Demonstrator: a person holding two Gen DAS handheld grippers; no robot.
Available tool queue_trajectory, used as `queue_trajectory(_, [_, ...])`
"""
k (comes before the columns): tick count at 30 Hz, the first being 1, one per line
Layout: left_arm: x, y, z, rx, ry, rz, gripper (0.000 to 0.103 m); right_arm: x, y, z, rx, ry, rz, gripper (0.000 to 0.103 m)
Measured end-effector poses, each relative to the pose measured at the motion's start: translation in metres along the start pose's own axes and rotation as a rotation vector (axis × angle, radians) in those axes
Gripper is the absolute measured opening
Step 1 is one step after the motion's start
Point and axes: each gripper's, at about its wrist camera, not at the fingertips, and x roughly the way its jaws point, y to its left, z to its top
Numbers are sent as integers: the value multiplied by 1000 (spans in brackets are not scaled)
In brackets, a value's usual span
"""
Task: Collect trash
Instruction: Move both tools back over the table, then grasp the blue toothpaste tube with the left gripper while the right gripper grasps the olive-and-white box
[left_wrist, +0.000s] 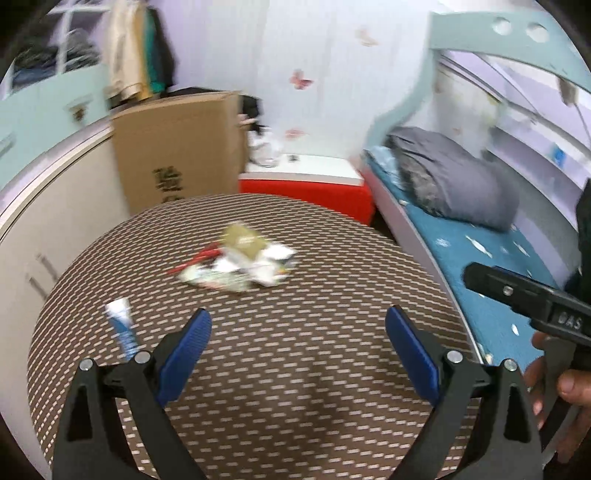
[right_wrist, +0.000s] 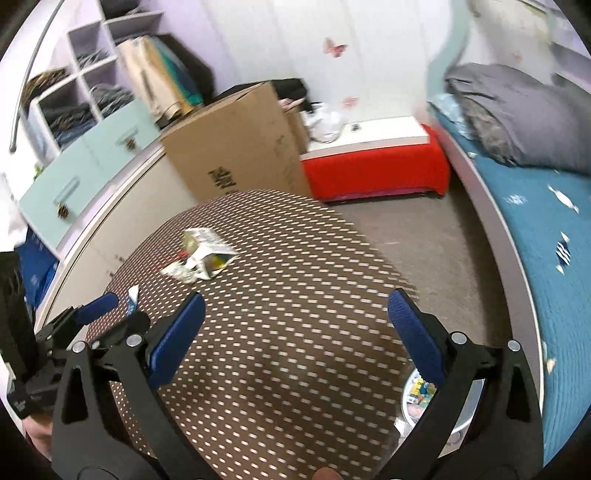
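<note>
Both tools spread wide, nothing pinched: left tool (left_wrist: 297, 325), right tool (right_wrist: 295, 308). Hovered over brown patterned round worktop (left_wrist: 295, 406), apparently lining up. Crumpled white-and-yellow wrapper pile (left_wrist: 240, 264) mid-frame; small blue-white tube (left_wrist: 122, 325) lower left, unreached.

1 wrapper pile (left_wrist: 236, 264) — 1 tube (left_wrist: 122, 325) — 1 cardboard box (left_wrist: 181, 151), 1 bin (right_wrist: 436, 410).

Left gripper (left_wrist: 298, 317) jaws spread wide, empty; right gripper (right_wrist: 296, 300) same, side by side.
</note>
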Motion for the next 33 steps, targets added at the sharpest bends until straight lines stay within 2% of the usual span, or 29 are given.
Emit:
queue_trajectory(6, [7,66,-12,-122,10,117,93,35,35,6,-91,48,25,97])
queue_trajectory(12, [32,111,-21,-183,83,200,93,73,58,12,-149,94,49,97])
queue_trajectory(19, [58,137,-23,-213,154,218,91,134,91,25,-258,147,77,96])
queue_trajectory(20, [60,137,-23,-211,161,214,84,141,95,25,-271,156,79,96])
queue_trajectory(21, [63,133,-23,-203,163,221,82,152,101,27,-290,167,85,95])
queue_trajectory(23, [65,130,-22,-169,164,237,73,166,110,28,-319,181,98,88])
queue_trajectory(24, [65,129,-22,-158,164,238,72,171,113,28,-330,188,96,80])
queue_trajectory(25, [65,128,-22,-143,160,235,64,179,116,27,-349,202,93,68])
queue_trajectory(26, [64,125,-23,-126,157,229,54,186,119,25,-362,221,90,61])
queue_trajectory(27, [63,122,-23,-107,152,220,47,189,119,24,-369,227,85,59])
queue_trajectory(29, [61,117,-24,-80,146,194,22,186,117,22,-363,210,94,56])
queue_trajectory(31, [58,115,-26,-78,144,164,13,178,108,19,-327,199,112,54])
queue_trajectory(33, [55,114,-29,-89,139,122,12,169,100,16,-308,191,111,52])
